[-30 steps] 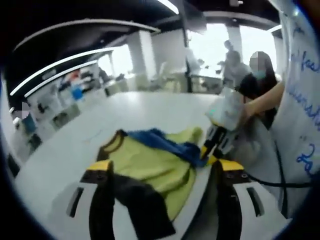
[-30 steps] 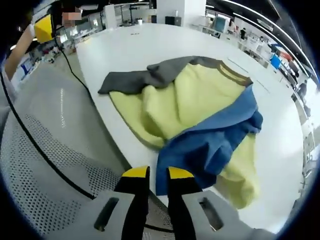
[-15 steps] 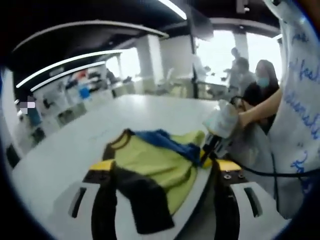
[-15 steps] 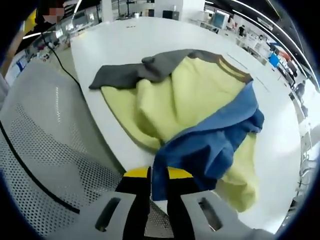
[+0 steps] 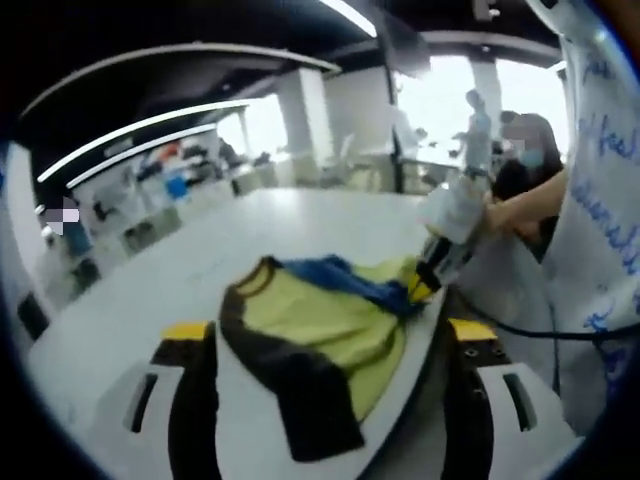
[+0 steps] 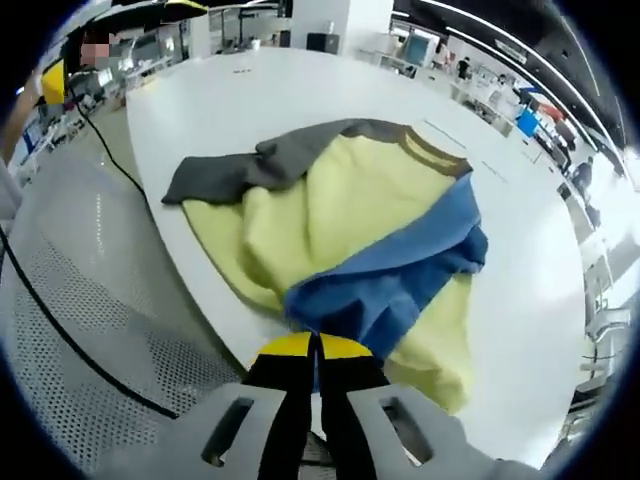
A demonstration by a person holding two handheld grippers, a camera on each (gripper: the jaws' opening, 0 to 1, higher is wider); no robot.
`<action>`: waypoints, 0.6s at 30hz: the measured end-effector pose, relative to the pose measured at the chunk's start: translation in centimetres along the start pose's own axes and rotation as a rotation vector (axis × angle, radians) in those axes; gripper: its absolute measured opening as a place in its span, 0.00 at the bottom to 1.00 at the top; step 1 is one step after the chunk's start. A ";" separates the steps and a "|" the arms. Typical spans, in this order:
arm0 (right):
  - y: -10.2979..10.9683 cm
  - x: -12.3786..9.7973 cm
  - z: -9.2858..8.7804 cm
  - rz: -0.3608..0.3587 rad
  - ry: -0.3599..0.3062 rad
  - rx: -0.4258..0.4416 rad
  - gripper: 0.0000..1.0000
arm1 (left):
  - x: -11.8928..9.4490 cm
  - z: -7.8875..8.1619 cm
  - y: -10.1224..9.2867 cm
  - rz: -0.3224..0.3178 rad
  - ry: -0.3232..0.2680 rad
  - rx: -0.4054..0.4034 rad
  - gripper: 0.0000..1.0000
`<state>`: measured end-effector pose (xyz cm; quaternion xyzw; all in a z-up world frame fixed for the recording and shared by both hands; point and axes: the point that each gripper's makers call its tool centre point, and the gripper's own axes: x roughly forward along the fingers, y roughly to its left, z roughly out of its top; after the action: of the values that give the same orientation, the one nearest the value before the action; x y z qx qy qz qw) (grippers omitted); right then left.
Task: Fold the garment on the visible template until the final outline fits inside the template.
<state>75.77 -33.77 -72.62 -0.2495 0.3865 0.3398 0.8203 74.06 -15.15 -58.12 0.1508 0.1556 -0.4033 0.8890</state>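
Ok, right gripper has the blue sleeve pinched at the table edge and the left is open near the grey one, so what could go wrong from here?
1. The right gripper pinches only the blue sleeve, so pulling may drag the whole garment instead of folding it.
2. The garment lies at the table edge, so it could slide off.
3. The grey sleeve lies loose between the open left gripper jaws; closing badly could bunch it.

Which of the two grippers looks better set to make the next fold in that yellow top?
The right, probably. The right gripper is shut on the blue sleeve at the near table edge, ready to carry it over the yellow top. The left gripper is open, astride the dark sleeve, holding nothing.
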 end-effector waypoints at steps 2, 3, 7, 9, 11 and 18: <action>-1.4 -0.9 0.3 -0.030 -0.014 0.008 0.01 | 0.1 0.3 0.1 -0.007 -0.001 -0.027 0.99; -2.0 -1.2 0.5 -0.043 -0.023 0.015 0.01 | 0.1 0.5 0.1 -0.010 -0.004 -0.027 1.00; -5.0 -2.8 0.6 -0.112 -0.030 0.015 0.01 | 0.3 0.8 -0.1 -0.015 0.001 -0.017 0.99; -6.0 -3.3 0.6 -0.130 -0.037 0.024 0.01 | 0.2 1.0 -0.1 -0.013 0.003 -0.012 0.99; -7.5 -3.9 0.5 -0.164 -0.038 0.028 0.01 | 0.2 1.2 0.0 -0.007 -0.001 -0.006 0.99; -12.2 -5.5 -1.2 -0.255 -0.020 0.062 0.01 | 0.9 1.7 0.0 0.010 -0.002 -0.001 0.99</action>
<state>81.78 -44.38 -67.10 -0.2676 0.3540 0.2233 0.8679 74.89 -16.44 -56.92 0.1510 0.1542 -0.3988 0.8913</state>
